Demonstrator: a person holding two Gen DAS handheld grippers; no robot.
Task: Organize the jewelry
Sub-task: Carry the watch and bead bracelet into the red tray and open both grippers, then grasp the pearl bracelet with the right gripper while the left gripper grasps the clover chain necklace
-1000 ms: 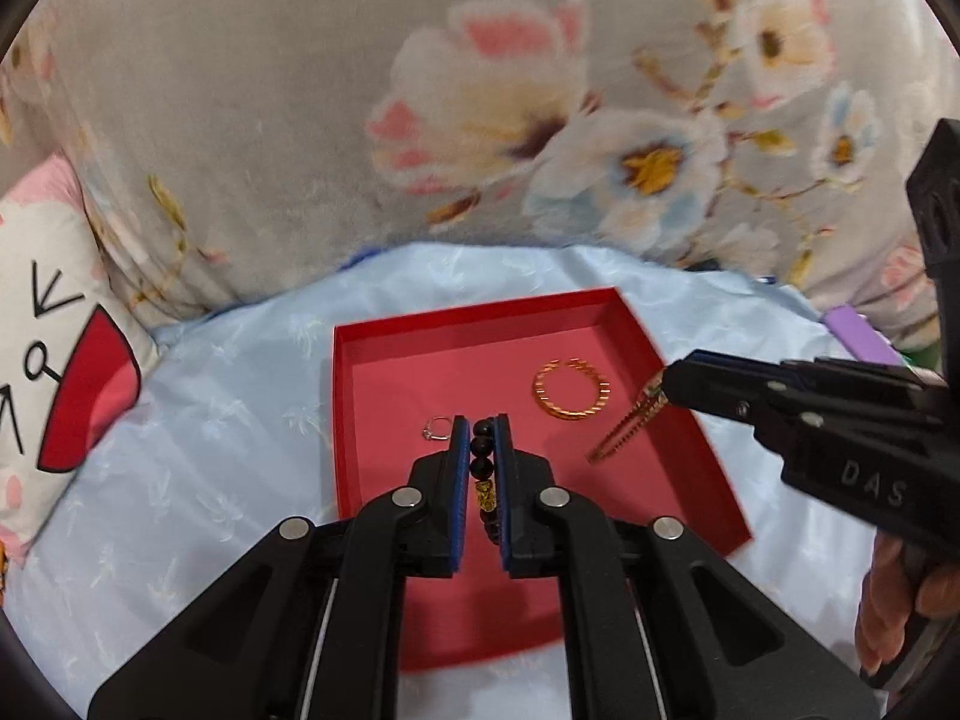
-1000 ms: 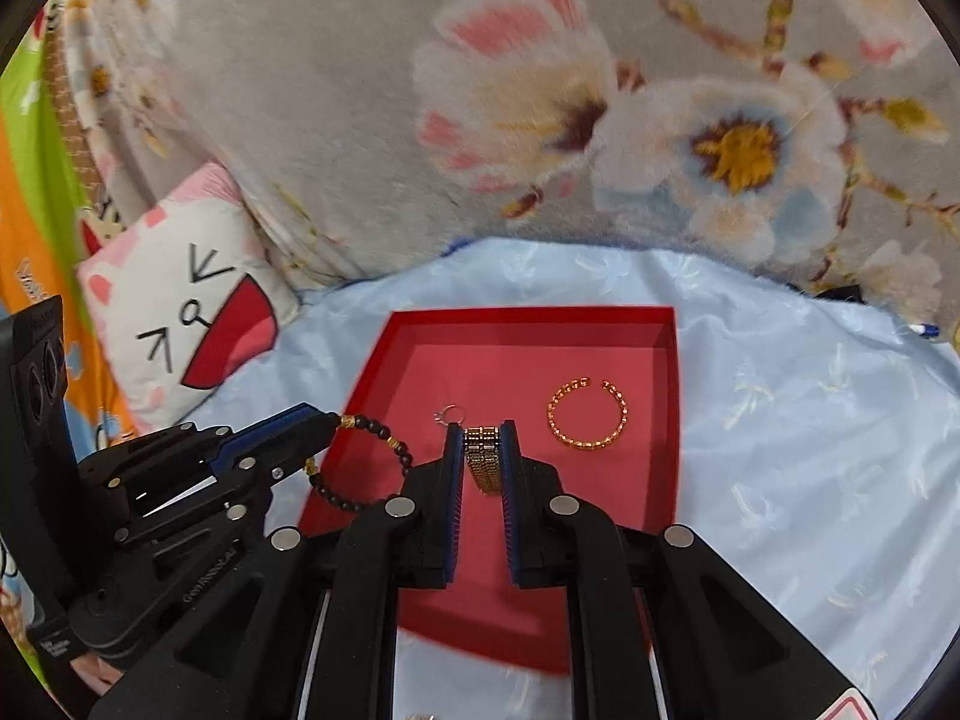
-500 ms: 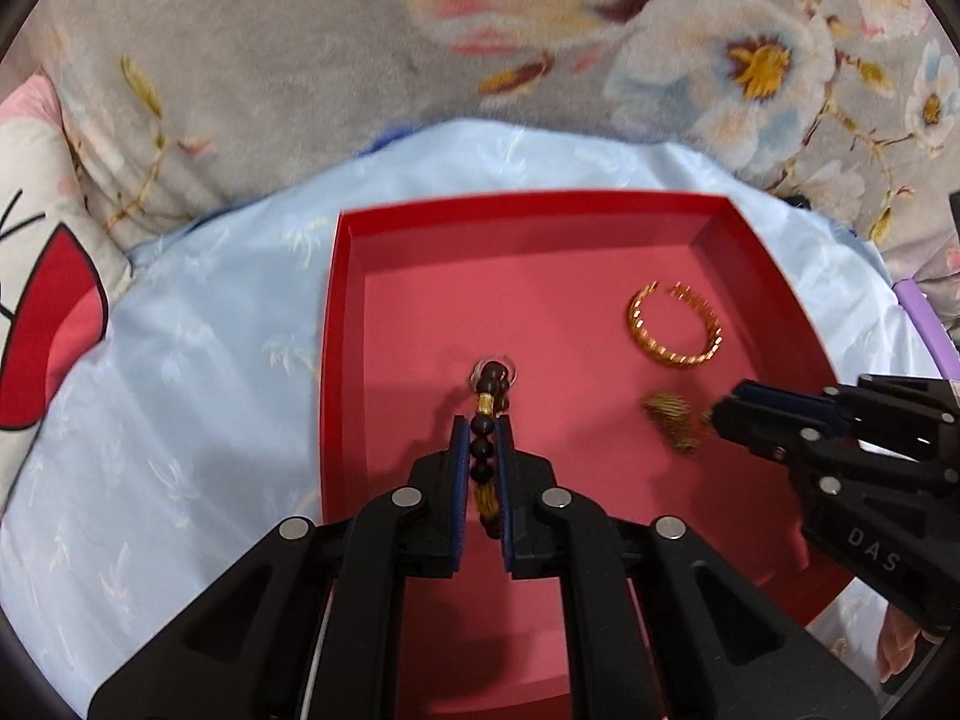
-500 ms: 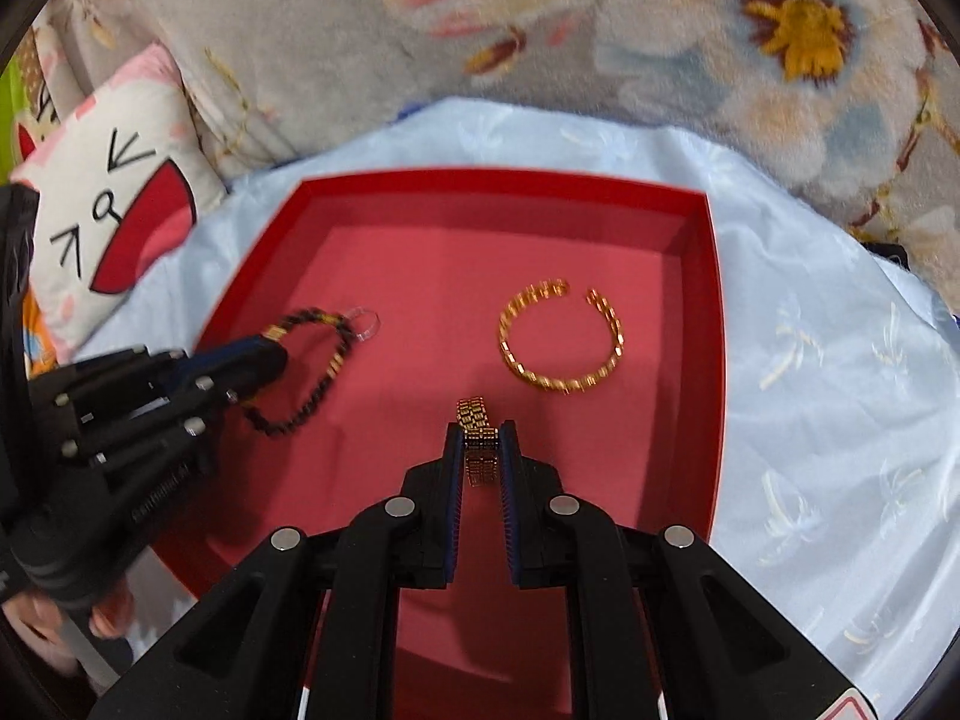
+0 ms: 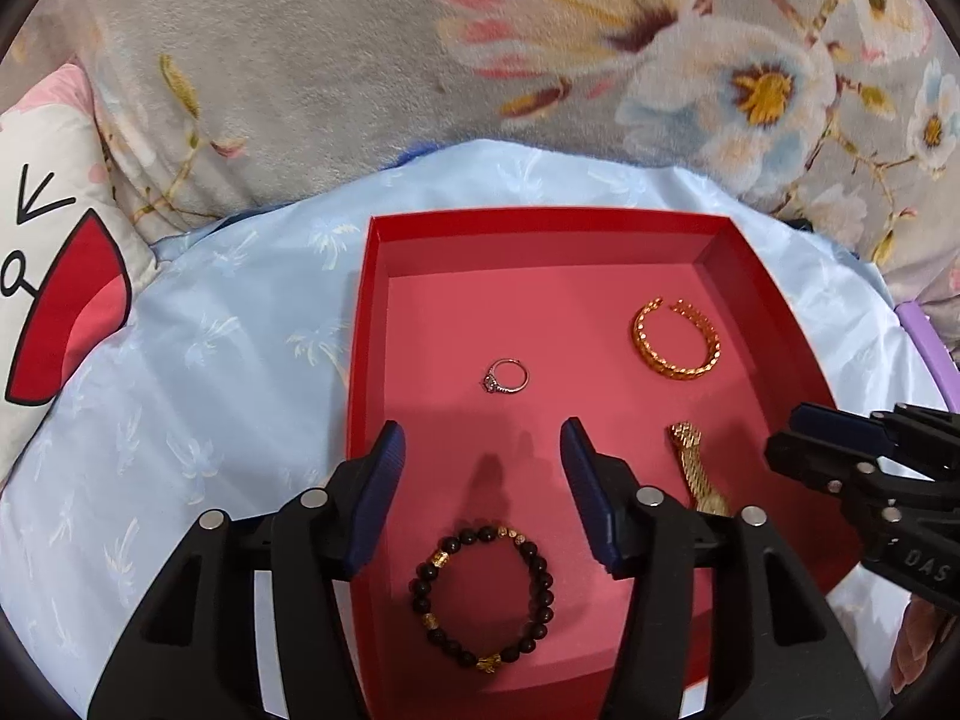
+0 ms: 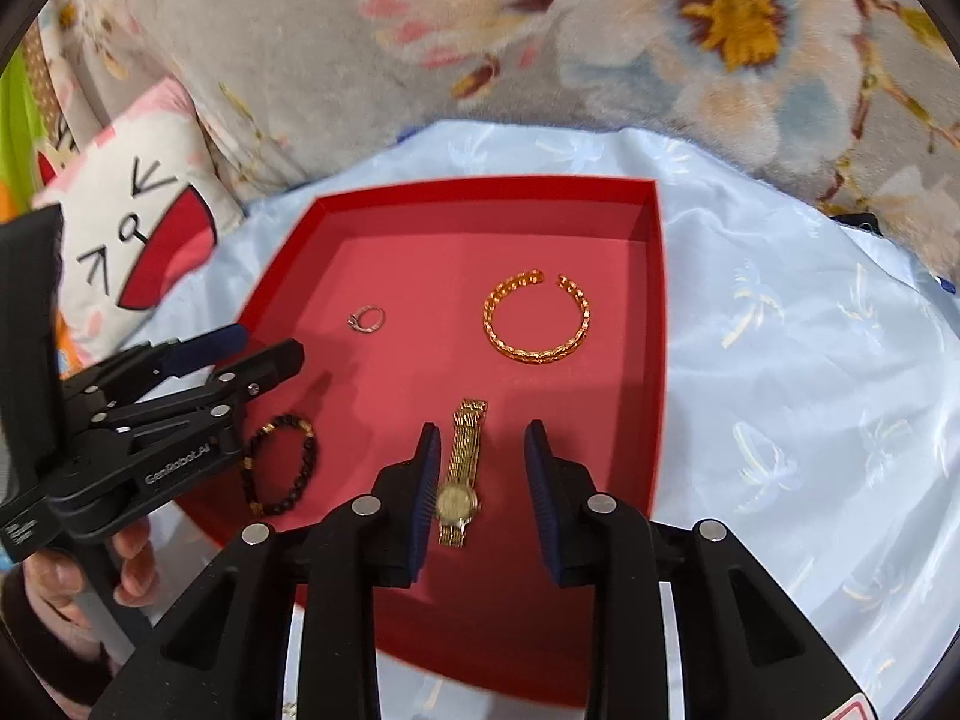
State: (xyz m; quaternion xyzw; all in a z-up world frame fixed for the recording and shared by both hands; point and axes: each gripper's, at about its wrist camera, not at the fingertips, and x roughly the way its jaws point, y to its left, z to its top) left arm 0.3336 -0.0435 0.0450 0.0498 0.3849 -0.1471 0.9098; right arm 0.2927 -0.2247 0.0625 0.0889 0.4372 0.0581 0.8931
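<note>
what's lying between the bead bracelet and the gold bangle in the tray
Mostly bare red tray floor. In the right wrist view, only the gold watch's strap tip lies near that stretch between the bead bracelet and the gold bangle.

Ahead of the left gripper's (image 5: pixel 483 456) opening fingers the tray (image 5: pixel 540 219) floor lies bare up to the ring (image 5: pixel 506 376); the bead bracelet (image 5: pixel 481 594) lies below them. The watch (image 6: pixel 461 468) lies untouched between the right gripper's (image 6: pixel 480 450) opening fingers, with the bangle (image 6: pixel 536 317) ahead. Tray walls bound both sides.
</note>
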